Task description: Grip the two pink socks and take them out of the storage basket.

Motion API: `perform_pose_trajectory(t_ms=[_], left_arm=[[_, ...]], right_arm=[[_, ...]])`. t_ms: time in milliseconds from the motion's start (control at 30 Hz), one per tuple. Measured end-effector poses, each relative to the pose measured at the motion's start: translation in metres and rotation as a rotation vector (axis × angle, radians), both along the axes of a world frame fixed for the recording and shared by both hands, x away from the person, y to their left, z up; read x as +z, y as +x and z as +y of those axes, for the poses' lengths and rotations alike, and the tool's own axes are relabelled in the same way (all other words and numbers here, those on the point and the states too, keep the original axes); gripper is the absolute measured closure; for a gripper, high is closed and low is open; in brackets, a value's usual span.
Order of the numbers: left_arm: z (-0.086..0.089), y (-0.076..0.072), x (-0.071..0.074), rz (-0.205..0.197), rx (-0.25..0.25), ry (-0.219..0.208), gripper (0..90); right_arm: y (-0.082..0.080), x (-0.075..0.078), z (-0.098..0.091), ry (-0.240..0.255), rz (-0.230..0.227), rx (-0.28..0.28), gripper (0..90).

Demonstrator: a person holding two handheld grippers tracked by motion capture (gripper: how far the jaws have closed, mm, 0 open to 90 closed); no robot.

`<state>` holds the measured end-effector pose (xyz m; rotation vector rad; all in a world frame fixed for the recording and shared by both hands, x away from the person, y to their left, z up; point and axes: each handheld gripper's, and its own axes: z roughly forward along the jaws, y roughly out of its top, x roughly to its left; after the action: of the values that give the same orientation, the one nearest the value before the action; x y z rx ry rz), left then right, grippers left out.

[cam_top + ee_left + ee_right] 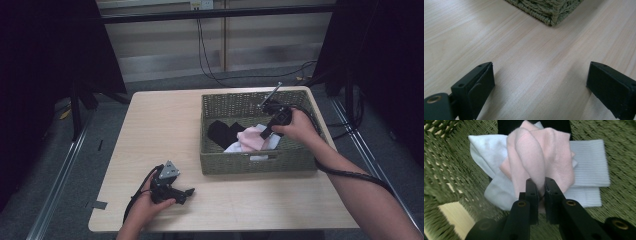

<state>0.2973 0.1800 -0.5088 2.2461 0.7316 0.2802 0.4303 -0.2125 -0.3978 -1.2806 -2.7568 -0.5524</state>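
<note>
Inside the green woven basket (235, 162), the right gripper (541, 187) pinches a soft pink sock (544, 157); white and black socks remain there. The left gripper (540, 82) rests open in front of the basket.

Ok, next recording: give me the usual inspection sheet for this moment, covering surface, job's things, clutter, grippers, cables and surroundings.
Surface: light wooden table, bare apart from the basket.
Job's things: green woven basket at the table's right half, holding a pink sock on top of white socks, with a black garment beside them.
Clutter: nothing seen.
Grippers: left gripper open, low over bare table near the basket's corner; right gripper inside the basket, shut on the pink sock.
Cables: a black cable trails along the right forearm; another loops from the left gripper; black wires hang at the back wall.
Surroundings: grey floor, dark curtains on both sides, metal rails beside the table.
</note>
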Motion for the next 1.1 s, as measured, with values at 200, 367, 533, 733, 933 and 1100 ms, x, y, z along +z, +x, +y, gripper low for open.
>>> perform_pose_trajectory(t_ms=[200,367,533,733,933,1100], left_arm=[[0.0,0.0,0.0,0.002,-0.001,0.003,7.2],[0.0,0.0,0.0,0.001,-0.001,0.003,7.2],[0.0,0.0,0.0,0.002,-0.002,0.003,7.2],[0.0,0.0,0.0,-0.003,0.001,0.007,7.2],[0.0,0.0,0.0,0.002,-0.001,0.003,7.2],[0.0,0.0,0.0,-0.001,0.0,0.005,7.2]], right_arm=[[-0.006,0.018,-0.009,0.02,-0.002,0.006,82.4],[-0.01,0.031,-0.015,0.03,-0.003,0.011,82.4],[-0.015,0.041,-0.019,0.03,-0.006,0.023,82.4],[-0.021,0.054,-0.023,0.034,-0.007,0.035,82.4],[-0.03,0.065,-0.026,0.028,-0.006,0.05,82.4],[-0.036,0.074,-0.029,0.025,-0.009,0.071,82.4]])
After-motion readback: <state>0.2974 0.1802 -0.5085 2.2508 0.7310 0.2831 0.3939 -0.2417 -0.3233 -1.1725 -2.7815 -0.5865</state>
